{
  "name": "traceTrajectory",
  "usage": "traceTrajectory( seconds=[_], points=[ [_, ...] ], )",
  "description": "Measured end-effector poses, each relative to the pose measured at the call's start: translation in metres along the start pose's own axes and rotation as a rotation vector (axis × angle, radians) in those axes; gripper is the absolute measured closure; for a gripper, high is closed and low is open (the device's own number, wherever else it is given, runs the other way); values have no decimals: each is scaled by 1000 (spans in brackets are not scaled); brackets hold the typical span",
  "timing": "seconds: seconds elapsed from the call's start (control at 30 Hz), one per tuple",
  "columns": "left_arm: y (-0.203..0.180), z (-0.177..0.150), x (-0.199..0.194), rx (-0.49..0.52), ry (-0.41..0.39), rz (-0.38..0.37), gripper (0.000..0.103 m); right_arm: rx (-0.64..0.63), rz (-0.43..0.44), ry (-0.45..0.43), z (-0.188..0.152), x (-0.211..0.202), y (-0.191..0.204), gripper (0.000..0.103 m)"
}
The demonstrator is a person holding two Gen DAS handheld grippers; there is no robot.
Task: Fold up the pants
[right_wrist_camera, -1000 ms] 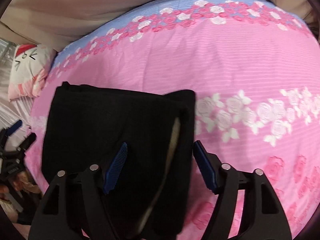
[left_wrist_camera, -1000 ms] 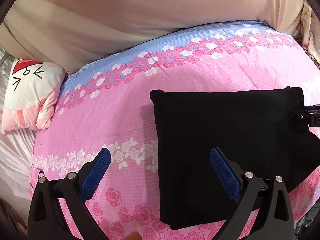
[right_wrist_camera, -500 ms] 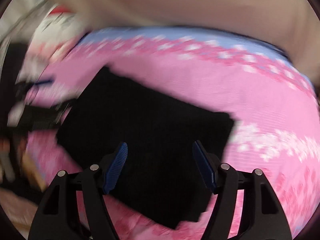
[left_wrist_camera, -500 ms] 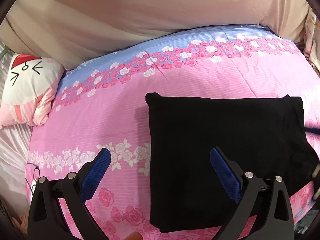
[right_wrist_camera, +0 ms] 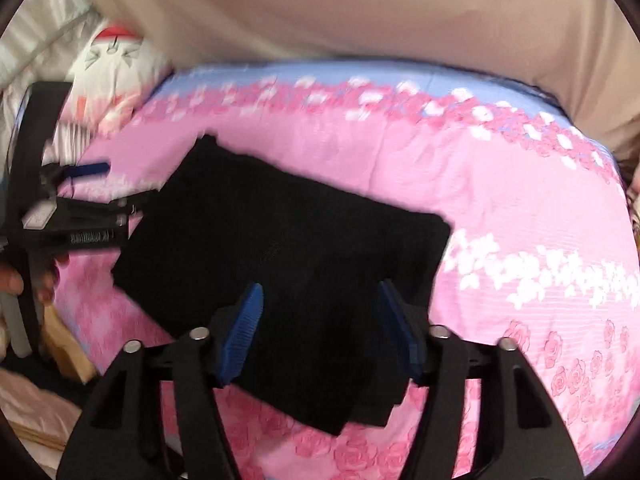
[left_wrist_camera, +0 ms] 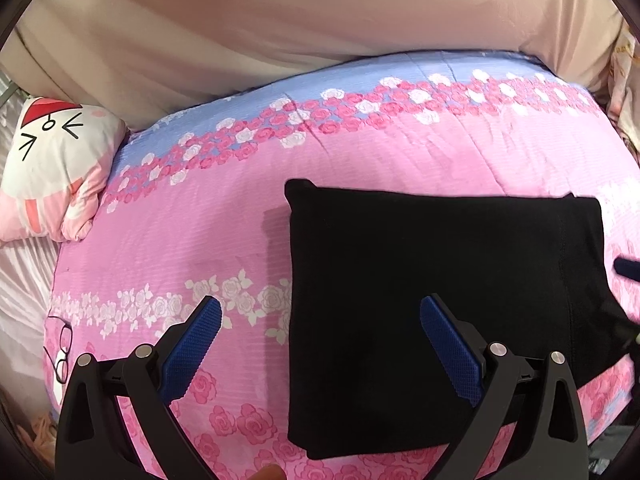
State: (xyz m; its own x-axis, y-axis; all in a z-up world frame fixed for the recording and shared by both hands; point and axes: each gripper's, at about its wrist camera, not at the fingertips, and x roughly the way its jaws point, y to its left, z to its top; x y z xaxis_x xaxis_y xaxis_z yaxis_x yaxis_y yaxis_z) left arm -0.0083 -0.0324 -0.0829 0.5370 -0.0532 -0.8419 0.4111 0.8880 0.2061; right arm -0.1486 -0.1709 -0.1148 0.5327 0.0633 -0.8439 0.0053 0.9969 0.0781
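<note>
The black pants (left_wrist_camera: 432,292) lie folded into a flat rectangle on the pink floral bedspread (left_wrist_camera: 208,216). They also show in the right wrist view (right_wrist_camera: 288,248). My left gripper (left_wrist_camera: 320,332) is open and empty, held above the pants' left edge. My right gripper (right_wrist_camera: 320,320) is open and empty, held above the near part of the pants. The left gripper also shows at the left edge of the right wrist view (right_wrist_camera: 76,200).
A cat-face pillow (left_wrist_camera: 52,172) lies at the bed's far left corner. A beige blanket (left_wrist_camera: 300,20) runs along the far side. A pair of glasses (left_wrist_camera: 64,344) lies near the bed's left edge. The bedspread stretches to the right (right_wrist_camera: 540,208).
Both grippers have drawn back and up from the pants. The right gripper's view has swung left, and the raised right end of the pants now lies flat.
</note>
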Motion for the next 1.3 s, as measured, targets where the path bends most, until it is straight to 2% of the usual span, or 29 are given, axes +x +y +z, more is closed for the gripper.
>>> traceTrajectory(
  seconds=[0.03,0.1,0.17,0.2,0.27,0.33,0.4,0.47,0.5,0.53,0.57,0.73,0.83,0.87,0.9,0.93,1.0,1.03,1.07,1.13,1.17,1.23,1.3],
  points=[
    [-1,-4,-1,10,2,-1,5,-2,-22,15,-10,1,1,48],
    [-3,-12,-3,19,10,-12,5,99,-19,-13,-24,-9,-9,48],
    [-3,-25,-3,27,25,-26,5,293,3,-5,-43,-12,-31,46],
    [-4,-30,-3,32,30,-25,5,362,20,45,-53,-5,-40,46],
    [-6,-41,-2,41,45,-23,5,428,49,76,-60,3,-47,45],
    [-7,-46,-4,45,47,-20,5,475,107,48,-59,6,-47,46],
    [-8,-47,-6,50,44,-16,5,489,126,58,-54,17,-42,48],
    [-7,-46,-8,46,32,5,5,444,92,66,-45,20,-29,71],
    [-5,-45,-9,43,31,8,5,408,77,48,-38,15,-21,74],
    [-2,-43,-12,36,30,12,5,372,68,21,-29,8,-11,83],
    [0,-40,-14,30,25,15,5,327,65,-9,-17,-3,-1,86],
    [13,-33,-29,20,-15,40,5,128,90,-154,34,-59,34,88],
    [18,-30,-37,15,-31,32,5,-39,38,-220,45,-92,43,89],
    [18,-30,-38,20,-34,31,5,-57,7,-202,42,-88,36,89],
    [17,-30,-38,32,-39,29,5,-47,-32,-116,28,-65,18,89],
    [15,-30,-38,39,-44,30,5,-2,-34,-49,14,-44,-2,89],
    [12,-30,-37,45,-47,29,5,153,18,83,-27,8,-47,83],
    [11,-30,-35,44,-39,30,5,233,53,119,-41,19,-62,57],
    [10,-29,-34,47,-29,32,5,345,80,108,-54,18,-77,34],
    [10,-28,-35,54,-31,43,5,473,91,45,-62,-6,-91,33],
    [10,-28,-37,57,-36,39,5,502,57,2,-60,-24,-93,33],
    [11,-26,-38,45,-49,46,5,497,19,-69,-44,-46,-94,32],
    [13,-23,-36,27,-49,36,5,467,49,-84,-15,-43,-96,32]
  ],
)
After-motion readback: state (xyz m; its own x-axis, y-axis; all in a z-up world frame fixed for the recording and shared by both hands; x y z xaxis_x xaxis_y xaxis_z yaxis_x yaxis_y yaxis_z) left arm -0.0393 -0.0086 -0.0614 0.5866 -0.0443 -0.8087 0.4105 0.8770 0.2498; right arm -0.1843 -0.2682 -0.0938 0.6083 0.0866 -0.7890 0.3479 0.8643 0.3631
